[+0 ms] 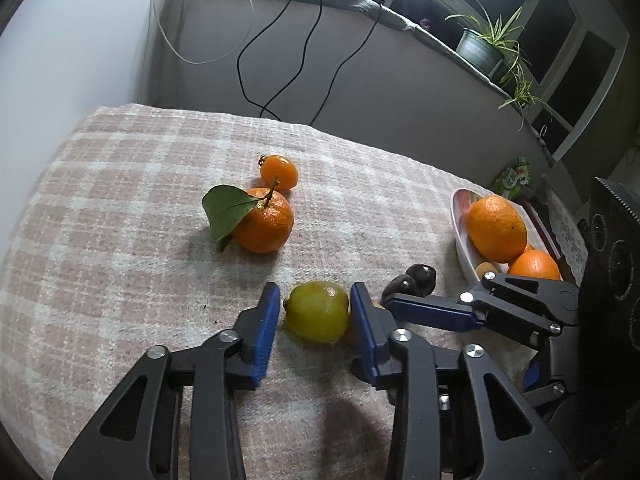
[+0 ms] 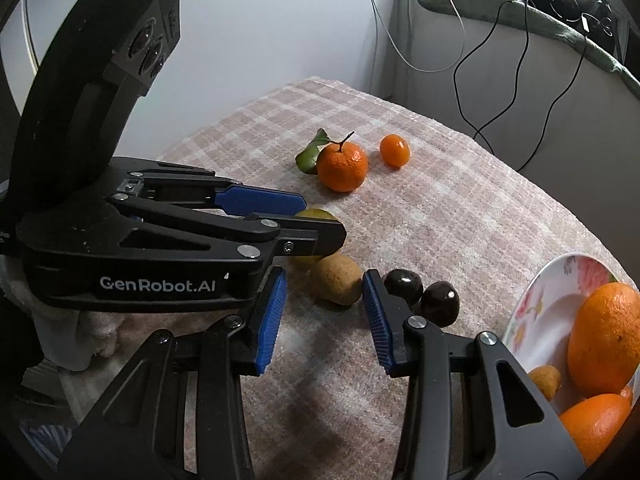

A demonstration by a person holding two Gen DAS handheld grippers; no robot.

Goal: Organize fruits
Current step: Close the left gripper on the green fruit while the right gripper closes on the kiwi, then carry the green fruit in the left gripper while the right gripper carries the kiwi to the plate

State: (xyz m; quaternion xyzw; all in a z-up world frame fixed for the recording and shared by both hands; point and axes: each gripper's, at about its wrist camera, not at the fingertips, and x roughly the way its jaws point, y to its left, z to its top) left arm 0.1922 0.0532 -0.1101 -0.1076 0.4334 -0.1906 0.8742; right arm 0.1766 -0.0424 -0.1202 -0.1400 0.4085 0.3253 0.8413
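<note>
The left gripper (image 2: 320, 220) body carried the white marking "GenRobot.AI". It lay low and near level over the checked cloth (image 1: 120, 240), fingers part open on either side of the yellow-green fruit (image 1: 317, 311); the right pad (image 1: 364, 320) sat against the skin, the left pad stood just clear. The right gripper (image 2: 325, 312) reached in beside it, part open and holding nothing, with the brown fruit (image 2: 335, 279) between its tips. Two dark fruits (image 2: 420, 294) lay just right of them. The leafed mandarin (image 1: 263, 220) and small orange (image 1: 279, 172) sat farther off on open cloth. The floral plate (image 2: 548, 304), holding oranges, stood at the cloth's right edge.
</note>
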